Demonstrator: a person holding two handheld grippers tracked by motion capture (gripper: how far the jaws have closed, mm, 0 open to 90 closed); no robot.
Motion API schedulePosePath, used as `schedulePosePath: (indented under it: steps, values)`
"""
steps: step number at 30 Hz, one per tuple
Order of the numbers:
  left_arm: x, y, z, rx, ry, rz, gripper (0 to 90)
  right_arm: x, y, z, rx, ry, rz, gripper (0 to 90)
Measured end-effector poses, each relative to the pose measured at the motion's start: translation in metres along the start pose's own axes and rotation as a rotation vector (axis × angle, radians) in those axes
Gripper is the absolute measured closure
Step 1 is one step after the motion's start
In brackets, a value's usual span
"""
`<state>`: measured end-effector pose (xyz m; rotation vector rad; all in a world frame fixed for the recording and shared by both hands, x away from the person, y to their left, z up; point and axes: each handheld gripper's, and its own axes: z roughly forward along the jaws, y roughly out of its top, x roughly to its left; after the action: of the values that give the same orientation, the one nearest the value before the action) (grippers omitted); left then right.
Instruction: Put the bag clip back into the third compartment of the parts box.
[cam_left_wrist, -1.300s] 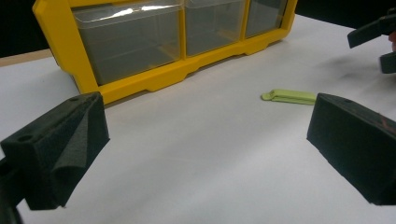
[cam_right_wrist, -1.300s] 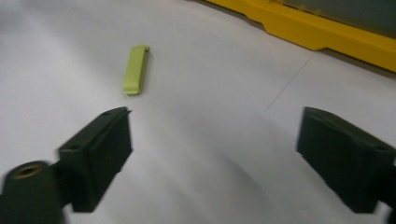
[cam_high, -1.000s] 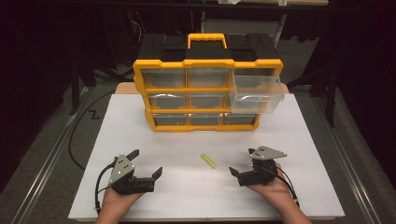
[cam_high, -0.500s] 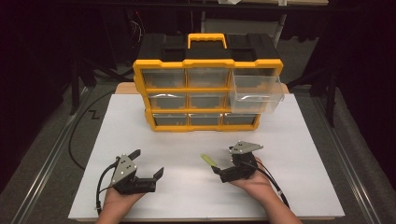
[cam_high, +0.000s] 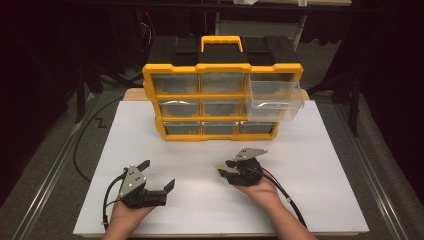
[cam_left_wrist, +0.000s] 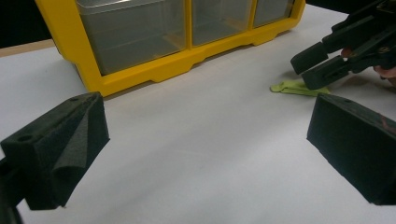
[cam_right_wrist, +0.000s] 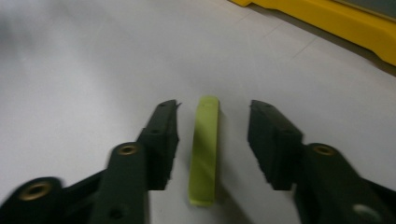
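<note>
A small lime-green flat strip (cam_right_wrist: 204, 149) lies on the white board (cam_high: 325, 165), also seen from the left gripper view as the strip (cam_left_wrist: 294, 87). My right gripper (cam_right_wrist: 212, 109) sits low over it, one jaw on each side, with gaps showing between the pads and the strip. Its jaws have just been closing around the strip. In the high view the right gripper (cam_high: 224, 169) is at centre front and the strip (cam_high: 219, 168) peeks out at its tips. My left gripper (cam_high: 159, 174) rests at front left, wide open with nothing in it, the left gripper (cam_left_wrist: 205, 121) facing the right gripper (cam_left_wrist: 312, 69).
A yellow and black drawer organizer (cam_high: 222, 100) stands at the back of the board, with its top right clear drawer (cam_high: 275, 97) pulled out. A black cable (cam_high: 82, 145) runs along the floor at the left. Bare white board lies between the two grippers.
My right gripper has slid left across the board to the green strip, and its jaws have narrowed around it. The left gripper has stayed put.
</note>
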<state>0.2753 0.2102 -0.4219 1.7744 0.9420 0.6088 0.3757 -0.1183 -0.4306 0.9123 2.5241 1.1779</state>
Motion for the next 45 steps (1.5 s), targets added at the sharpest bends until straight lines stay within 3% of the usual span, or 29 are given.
schedulePosePath:
  steps: [5, 12, 21, 30, 45]
  values:
    - [0.001, 0.0, -0.001, -0.002, 0.001, 0.001, 0.4, 0.003, -0.001, 0.007, 0.043, 0.001, -0.03, 68.2]
    - [0.001, 0.0, 0.0, -0.001, 0.003, -0.002, 0.4, 0.007, -0.002, 0.007, 0.051, -0.036, -0.079, 78.5]
    - [0.002, 0.0, -0.001, -0.002, 0.004, 0.0, 0.4, 0.005, -0.001, 0.003, 0.051, -0.008, -0.094, 79.0]
    - [0.002, 0.0, -0.001, -0.012, -0.001, -0.009, 0.5, 0.006, -0.001, -0.011, 0.028, 0.025, -0.089, 79.0]
    - [0.002, 0.0, -0.003, -0.012, 0.0, -0.012, 0.5, -0.01, -0.022, -0.054, 0.011, 0.005, -0.062, 79.0]
